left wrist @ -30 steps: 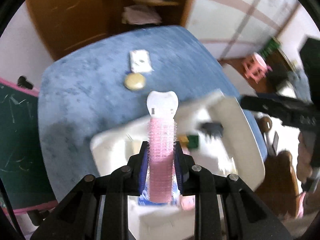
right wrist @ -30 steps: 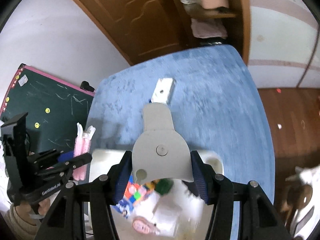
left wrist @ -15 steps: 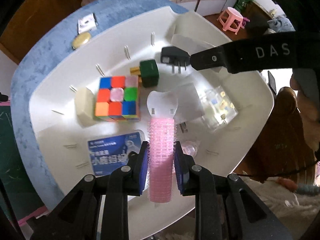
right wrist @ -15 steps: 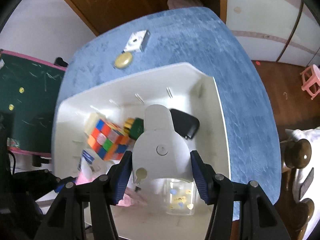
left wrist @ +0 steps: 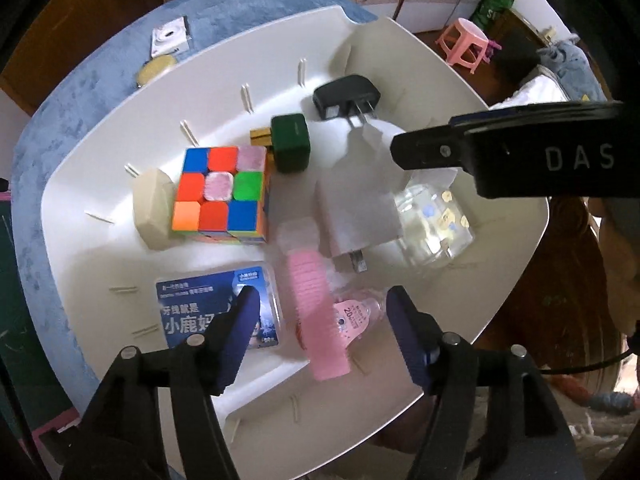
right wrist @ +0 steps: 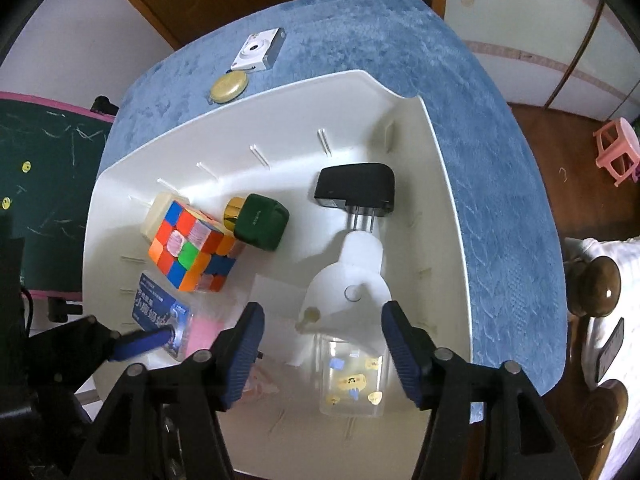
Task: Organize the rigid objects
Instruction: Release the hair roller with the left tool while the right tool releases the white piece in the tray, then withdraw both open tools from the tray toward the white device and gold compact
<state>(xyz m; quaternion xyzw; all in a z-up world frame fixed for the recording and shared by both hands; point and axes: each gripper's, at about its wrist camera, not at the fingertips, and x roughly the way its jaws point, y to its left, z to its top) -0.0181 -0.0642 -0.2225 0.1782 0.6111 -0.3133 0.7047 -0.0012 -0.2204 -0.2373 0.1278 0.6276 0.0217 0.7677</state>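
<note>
Left gripper point(left wrist: 318, 322): jaws opening, pink hair roller point(left wrist: 318, 316) loose between them.
Right gripper point(right wrist: 320, 340): jaws opening over white piece point(right wrist: 346, 280).
White bin point(right wrist: 444, 216): holds both.
Far edge: camera point(right wrist: 260, 50) on blue table point(right wrist: 400, 52).

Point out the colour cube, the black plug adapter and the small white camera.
colour cube point(left wrist: 219, 191): left wrist view, centre tile of top face.
black plug adapter point(right wrist: 356, 186): right wrist view, black body.
small white camera point(right wrist: 260, 49): right wrist view, white front.
</note>
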